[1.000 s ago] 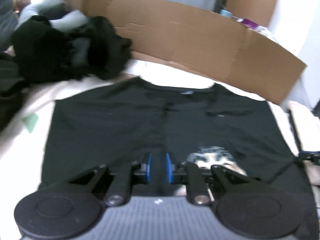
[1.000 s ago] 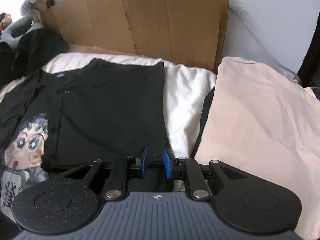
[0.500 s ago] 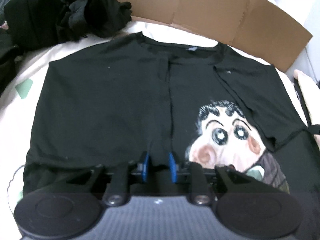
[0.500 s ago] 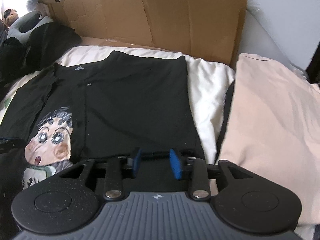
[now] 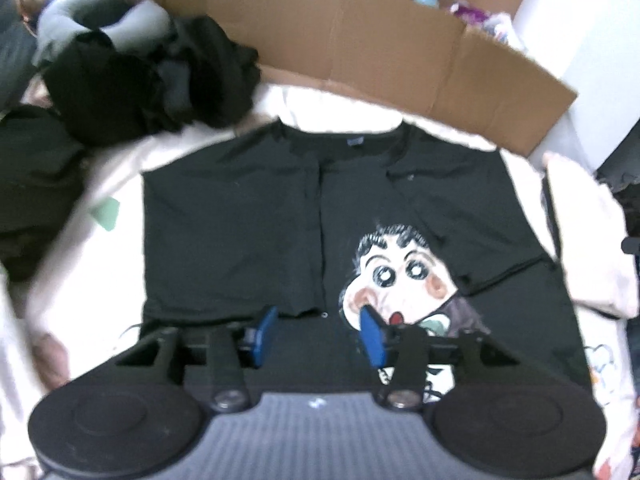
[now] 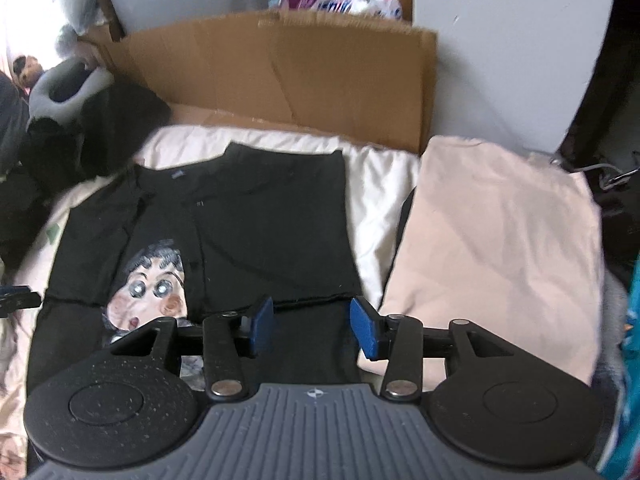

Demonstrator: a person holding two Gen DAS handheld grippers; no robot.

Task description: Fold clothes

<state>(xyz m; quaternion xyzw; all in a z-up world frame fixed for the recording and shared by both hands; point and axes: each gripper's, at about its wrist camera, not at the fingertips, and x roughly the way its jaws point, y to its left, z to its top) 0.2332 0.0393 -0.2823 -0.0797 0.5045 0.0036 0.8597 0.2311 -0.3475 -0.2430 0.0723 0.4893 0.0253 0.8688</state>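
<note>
Your left tool (image 5: 318,332) hangs above the near hem of the black T-shirt (image 5: 240,216), its jaws opening with nothing between the blue pads (image 5: 266,330); the cloth lies flat below them, released. Your right tool (image 6: 312,328) is likewise opening and empty, poised over the shirt's near right part.

The black T-shirt lies spread on the bed (image 5: 120,160), collar toward the far edge, with both sides folded inward so the sleeves lie over the body. The left flap ends in a straight vertical edge down the middle. The right flap covers part of the cartoon face print (image 5: 400,280), which shows between the two flaps toward the near edge.

At the far left corner of the bed sits a heap of dark clothes (image 5: 152,80) with a grey neck pillow (image 5: 100,20) behind it. A flattened cardboard sheet (image 5: 380,40) stands along the far edge. Along the right edge, just beside the shirt, lies a pale peach folded cloth (image 6: 500,240). A small green patch (image 5: 106,212) shows on the sheet left of the shirt.
</note>
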